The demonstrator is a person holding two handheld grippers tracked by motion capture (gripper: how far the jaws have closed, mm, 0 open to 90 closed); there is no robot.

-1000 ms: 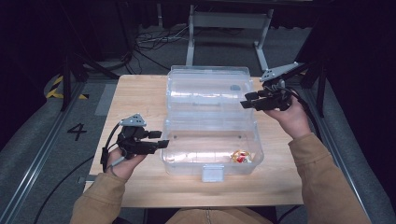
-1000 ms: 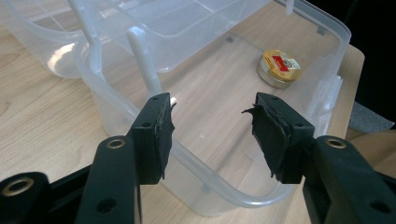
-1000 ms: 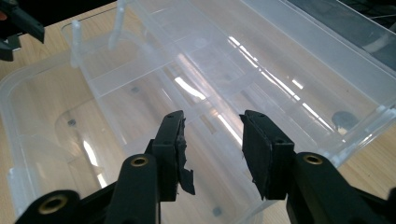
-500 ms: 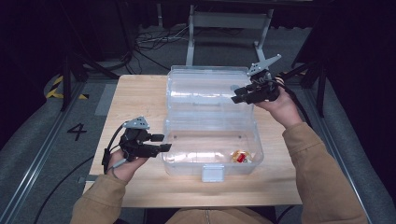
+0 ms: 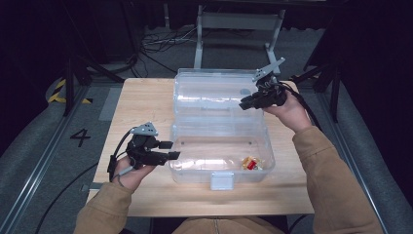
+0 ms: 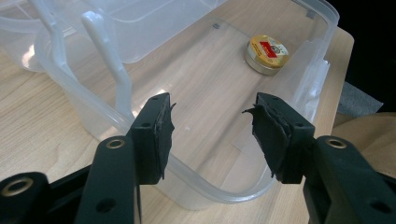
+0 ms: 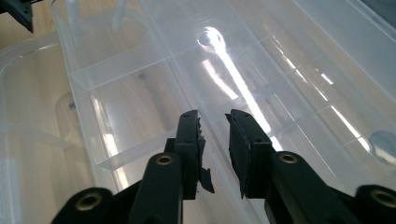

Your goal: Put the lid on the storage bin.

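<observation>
A dark room with cables and a metal frame at the top of the high view surrounds a pale wooden table (image 5: pixel 146 102) in the middle. On it lies a clear plastic box (image 5: pixel 219 153), open, with its lid (image 5: pixel 214 90) folded back toward the top of the frame. A small round tin (image 6: pixel 266 53) sits alone inside the box, at its lower right corner in the high view.

The right claw (image 5: pixel 245 104) hovers at the right edge of the lid. In the right gripper view its jaws stand only a narrow gap apart; they have just been closing, and nothing is between the pads: the lid's ribbed inner face lies beyond them. The left claw (image 5: pixel 171 150) waits at the box's left wall in the lower left of the high view. In the left gripper view its jaws gape wide on either side of the rim, gripping nothing.

The step in hand looks like closing the box: the right claw is lining up on the lid, the left placed to steady the base. Next, the right claw likely needs to catch the lid's free edge and swing it forward over the hinge, while the left bears on the rim so that the light box does not slide. The slick plastic may slip from a shallow pinch.
</observation>
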